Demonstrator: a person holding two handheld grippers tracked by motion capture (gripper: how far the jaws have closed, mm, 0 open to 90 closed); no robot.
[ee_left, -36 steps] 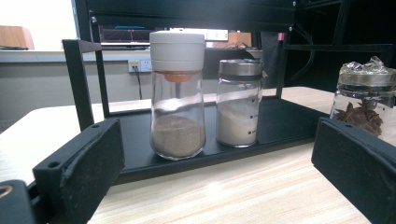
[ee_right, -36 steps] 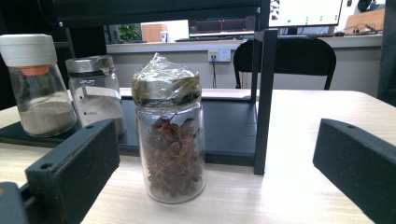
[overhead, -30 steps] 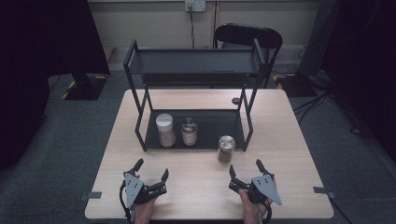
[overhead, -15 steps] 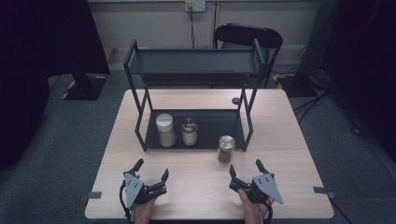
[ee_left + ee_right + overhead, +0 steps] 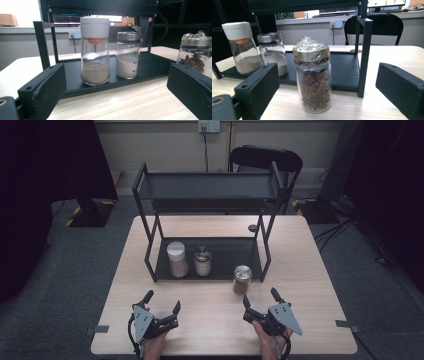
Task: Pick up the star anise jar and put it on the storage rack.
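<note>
1. jar of star anise [image 5: 242,279] stands upright on the table [image 5: 310,270], lower centre of the high view, just in front of the rack [image 5: 210,266].
2. right gripper [image 5: 260,300] sits near it at lower right, jaws wide apart, just closing slightly, nothing between them.
3. left gripper [image 5: 162,302] at lower left is released, empty.
4. white-capped jar [image 5: 177,259] and steel-capped jar [image 5: 202,261] stand on the rack's bottom shelf.

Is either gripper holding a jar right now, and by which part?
Nothing is held. The left gripper and right gripper are both open above the table; the star anise jar stands free ahead of the right gripper.
</note>
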